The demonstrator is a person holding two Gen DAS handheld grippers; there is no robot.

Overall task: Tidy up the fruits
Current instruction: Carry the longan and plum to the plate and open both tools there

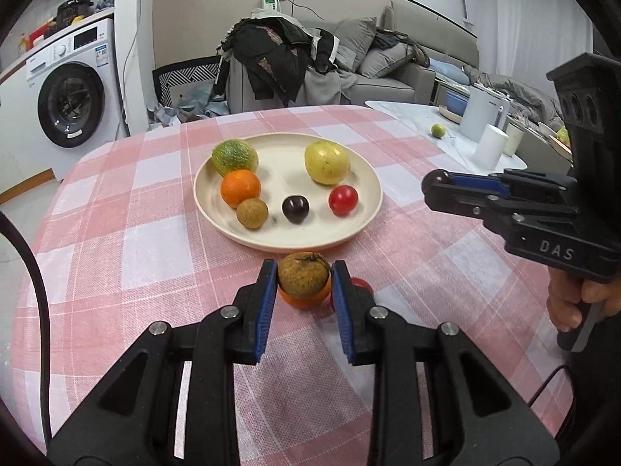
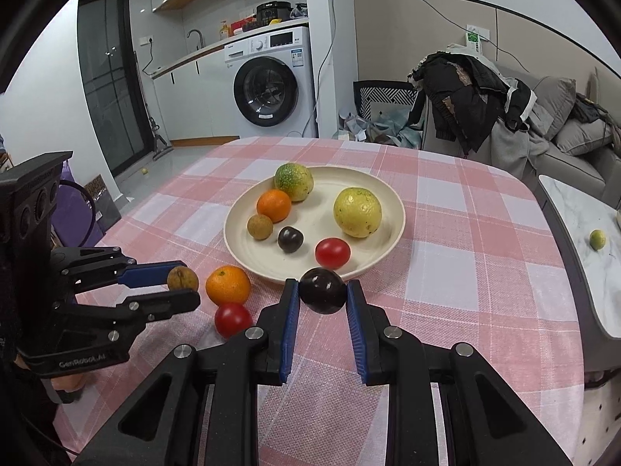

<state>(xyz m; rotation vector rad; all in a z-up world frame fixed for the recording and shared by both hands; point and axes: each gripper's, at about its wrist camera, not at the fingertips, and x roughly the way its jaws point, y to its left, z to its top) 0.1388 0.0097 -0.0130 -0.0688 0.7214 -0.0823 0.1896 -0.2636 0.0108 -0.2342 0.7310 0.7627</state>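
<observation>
My left gripper [image 1: 304, 272] is shut on a brown longan-like fruit [image 1: 304, 280], held just above the pink checked tablecloth [image 1: 128, 256] in front of the cream plate [image 1: 279, 235]. Behind it on the cloth lie an orange [image 1: 306, 299] and a red tomato [image 1: 361, 284]. My right gripper [image 2: 323, 288] is shut on a dark plum [image 2: 323, 291] near the plate's [image 2: 310, 209] front rim. The plate holds a green fruit [image 2: 294, 181], an orange [image 2: 274, 205], a longan [image 2: 260, 226], a plum [image 2: 290, 239], a tomato [image 2: 332, 252] and a yellow fruit [image 2: 357, 212].
A white side table [image 1: 411, 116] on the right carries a kettle [image 1: 483, 112], cups and a lime [image 1: 438, 130]. A chair piled with clothes [image 1: 271, 58] and a sofa stand beyond the table. A washing machine [image 1: 70, 105] is at the far left.
</observation>
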